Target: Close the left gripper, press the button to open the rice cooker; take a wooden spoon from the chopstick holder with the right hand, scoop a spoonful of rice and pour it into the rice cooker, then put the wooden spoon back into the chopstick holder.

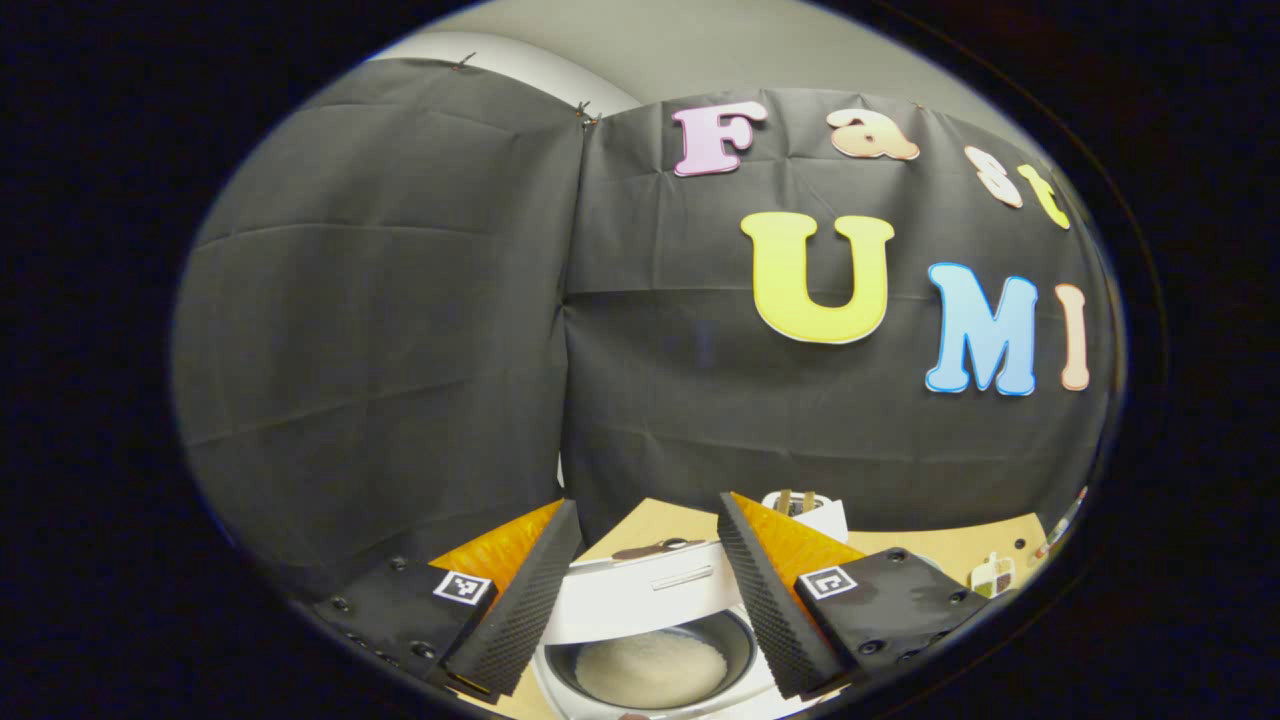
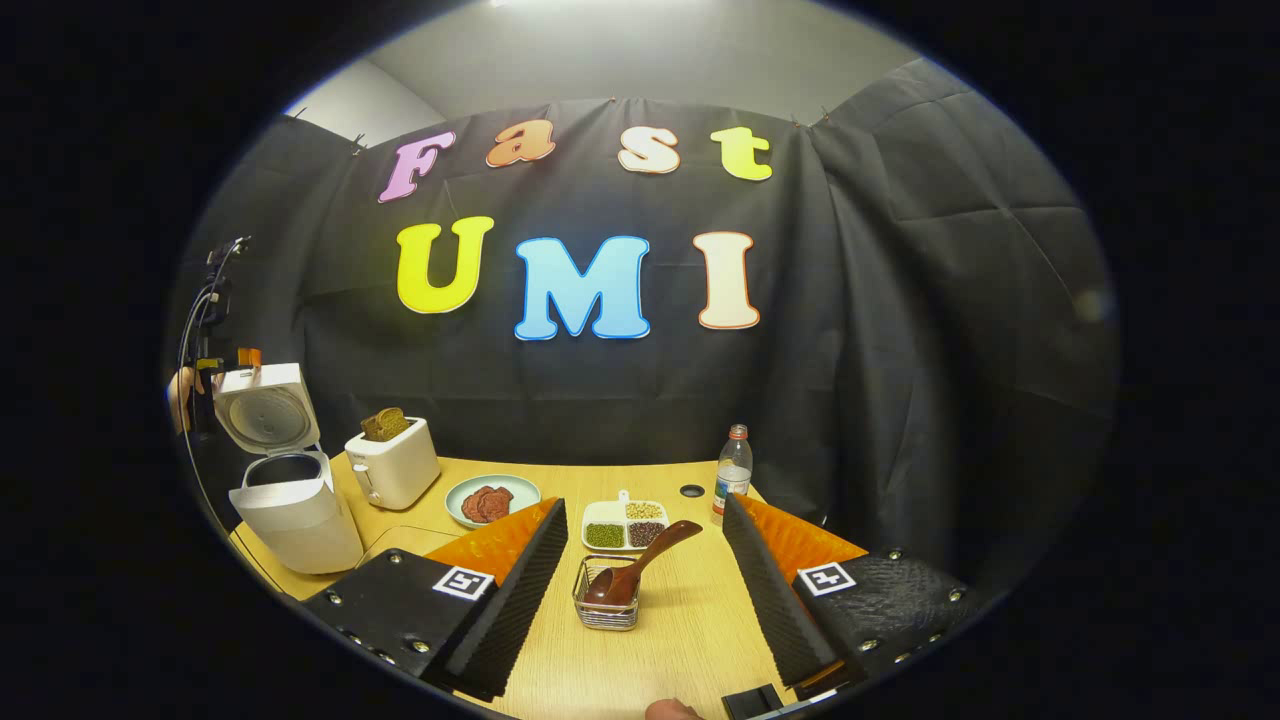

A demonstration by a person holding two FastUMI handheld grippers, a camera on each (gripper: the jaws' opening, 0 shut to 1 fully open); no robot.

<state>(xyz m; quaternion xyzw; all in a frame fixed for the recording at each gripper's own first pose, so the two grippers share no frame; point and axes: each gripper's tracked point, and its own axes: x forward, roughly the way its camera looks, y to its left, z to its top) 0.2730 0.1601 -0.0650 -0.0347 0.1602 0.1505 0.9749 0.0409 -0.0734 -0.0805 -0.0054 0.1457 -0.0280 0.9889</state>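
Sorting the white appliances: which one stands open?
The rice cooker at the table's left edge: its lid is flipped up. The toaster beside it just holds bread.

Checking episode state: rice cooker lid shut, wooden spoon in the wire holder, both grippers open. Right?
Not quite: the rice cooker lid is up, as the right gripper view shows. The wooden spoon does sit in the wire holder, and the left gripper and right gripper are open.

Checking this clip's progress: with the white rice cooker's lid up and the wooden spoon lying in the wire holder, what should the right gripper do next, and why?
Probably withdraw. The white rice cooker stands open with white rice in its pot, and the brown wooden spoon already rests bowl-down in the small wire chopstick holder. The right gripper is open and apart from the spoon, so little seems left but backing off.
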